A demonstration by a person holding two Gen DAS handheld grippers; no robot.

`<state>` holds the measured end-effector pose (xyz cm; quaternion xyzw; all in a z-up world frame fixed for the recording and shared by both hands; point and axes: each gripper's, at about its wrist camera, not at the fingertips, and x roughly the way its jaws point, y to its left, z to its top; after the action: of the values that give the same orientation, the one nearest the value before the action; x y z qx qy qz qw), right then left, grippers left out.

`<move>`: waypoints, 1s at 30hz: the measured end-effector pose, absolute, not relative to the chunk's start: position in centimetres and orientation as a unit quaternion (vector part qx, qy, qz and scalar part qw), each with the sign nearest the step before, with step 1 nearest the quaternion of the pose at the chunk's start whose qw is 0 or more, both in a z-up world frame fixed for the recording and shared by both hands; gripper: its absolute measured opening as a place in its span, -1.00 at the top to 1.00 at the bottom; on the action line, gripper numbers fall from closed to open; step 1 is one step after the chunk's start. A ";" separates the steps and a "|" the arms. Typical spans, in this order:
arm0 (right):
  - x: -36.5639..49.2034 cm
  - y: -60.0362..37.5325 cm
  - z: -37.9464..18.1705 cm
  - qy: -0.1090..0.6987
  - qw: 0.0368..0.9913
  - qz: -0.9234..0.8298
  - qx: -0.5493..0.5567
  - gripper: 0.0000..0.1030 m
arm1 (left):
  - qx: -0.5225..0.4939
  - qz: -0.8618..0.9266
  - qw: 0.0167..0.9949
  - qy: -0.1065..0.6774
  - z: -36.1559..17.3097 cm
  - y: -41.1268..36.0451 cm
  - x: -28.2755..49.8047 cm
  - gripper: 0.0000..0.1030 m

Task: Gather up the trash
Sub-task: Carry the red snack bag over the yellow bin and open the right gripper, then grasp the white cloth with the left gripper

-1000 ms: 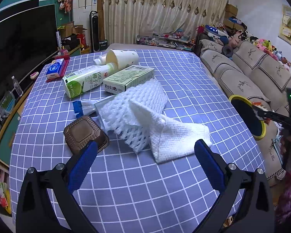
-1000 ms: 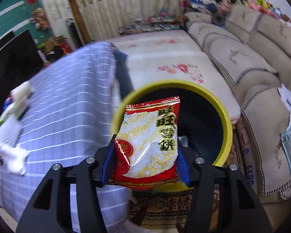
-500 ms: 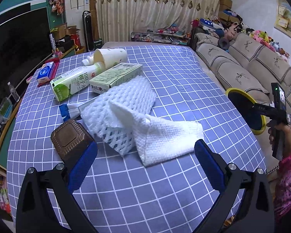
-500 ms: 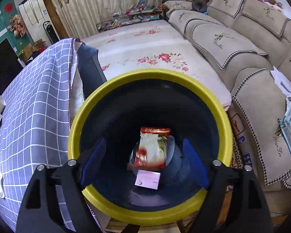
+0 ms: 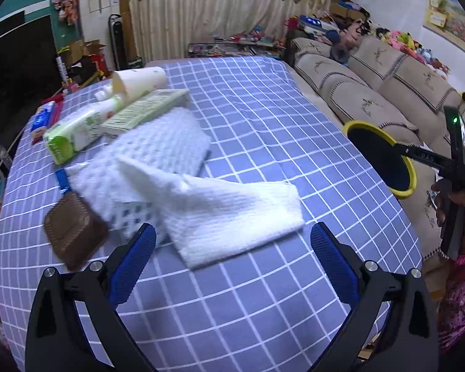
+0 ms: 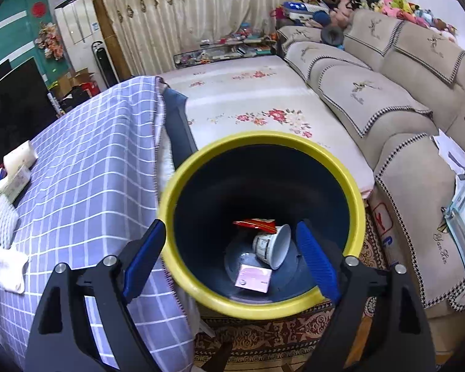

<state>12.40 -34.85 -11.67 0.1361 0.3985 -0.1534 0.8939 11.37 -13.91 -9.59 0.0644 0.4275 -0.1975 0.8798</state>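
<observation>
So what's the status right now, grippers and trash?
Left gripper open above white woven cloth. Right gripper open, empty, over yellow-rimmed dark bin. Red snack packet inside bin. Nothing blocking.

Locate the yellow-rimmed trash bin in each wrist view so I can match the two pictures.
Left wrist view: the yellow-rimmed trash bin sits at the right edge, beyond the table's side, partly behind the right gripper.
Right wrist view: it fills the lower centre, seen from above, with a red snack packet inside.
Shared landmark: the blue checked tablecloth beside the bin.
</observation>
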 end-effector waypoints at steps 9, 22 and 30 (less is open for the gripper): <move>12.2 -34.4 -11.8 0.401 0.894 -0.141 0.140 -0.59 | 0.090 -0.206 0.864 0.451 -12.1 -16.7 13.6 -0.91; 12.9 -34.5 -13.3 0.414 0.888 -0.135 0.147 -0.59 | 0.113 -0.201 0.859 0.457 -13.7 -17.8 14.6 -0.74; 13.0 -34.2 -13.5 0.413 0.889 -0.133 0.148 -0.59 | 0.127 -0.194 0.866 0.442 -13.6 -17.9 14.3 -0.49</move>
<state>12.96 -34.23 -13.45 0.1476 0.4126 -0.1326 0.8890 14.29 -17.85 -13.59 0.1273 0.4424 -0.1938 0.8663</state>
